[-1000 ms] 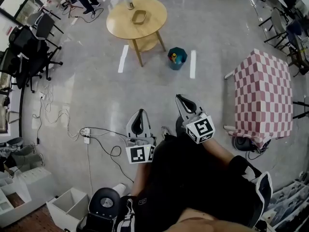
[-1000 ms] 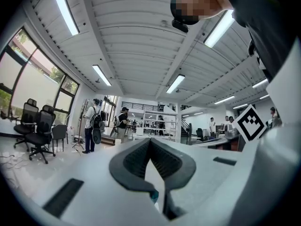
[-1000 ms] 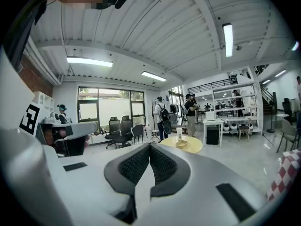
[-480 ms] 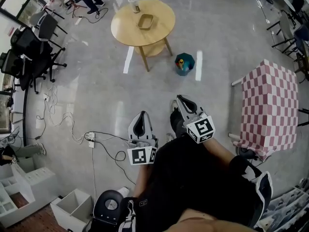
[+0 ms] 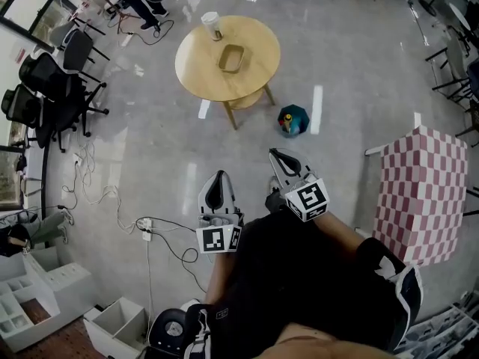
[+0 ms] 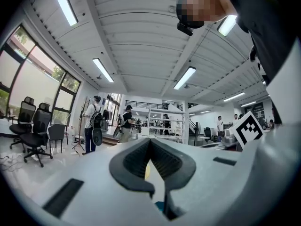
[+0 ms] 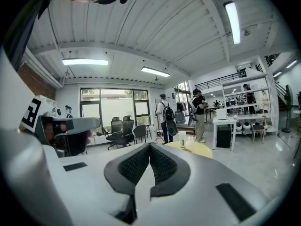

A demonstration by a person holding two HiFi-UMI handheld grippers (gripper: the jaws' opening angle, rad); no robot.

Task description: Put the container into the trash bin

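- A round wooden table (image 5: 198, 69) stands at twelve o'clock on the glossy grey floor, with a lower shelf (image 5: 248, 99) under its top.
- A pale cup (image 5: 212, 25) stands upright near the tabletop's eleven o'clock edge.
- Two white floor strips lie near the table: one (image 5: 203, 109) by its seven o'clock leg, the other (image 5: 317, 109) farther off at one o'clock.
- Black office chairs (image 5: 52, 88) cluster at ten o'clock.
- A table under a red-and-white checked cloth (image 5: 423, 193) sits at three o'clock.
- A white power strip (image 5: 144, 225) lies at eight o'clock, with loose cables (image 5: 90, 185) trailing from it.
- An open white box (image 5: 120, 321) sits at seven o'clock.
- In the right gripper view, a person with a backpack (image 7: 165, 112) stands beyond the table.
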